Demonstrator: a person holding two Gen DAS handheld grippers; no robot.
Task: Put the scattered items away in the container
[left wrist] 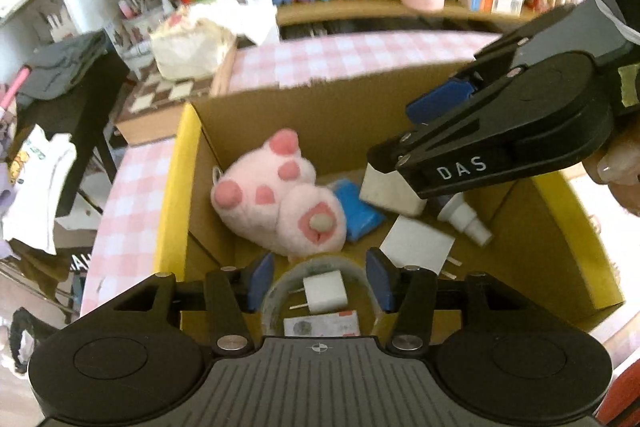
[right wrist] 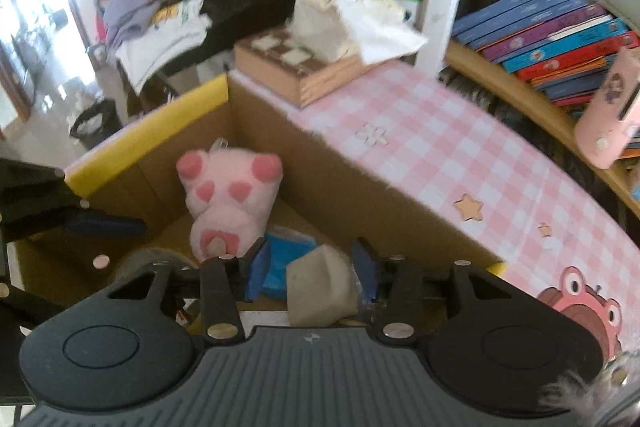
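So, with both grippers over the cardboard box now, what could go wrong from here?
1. The white block sits between the right gripper pads; whether they grip it is unclear, so it may land on the blue packet.
2. The tape roll lies between the open left gripper fingers; lifting may catch it.
3. Both grippers crowd the cardboard box and may collide.

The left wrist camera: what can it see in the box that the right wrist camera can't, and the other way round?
Only the left wrist view shows the tape roll, the small white plug inside the roll, the bigger white plug and the white spray bottle.

Only the right wrist view shows the pink cartoon frog and star on the checked tablecloth.

Both show the pink plush toy, the blue packet, the pale block at the right gripper and the cardboard box.
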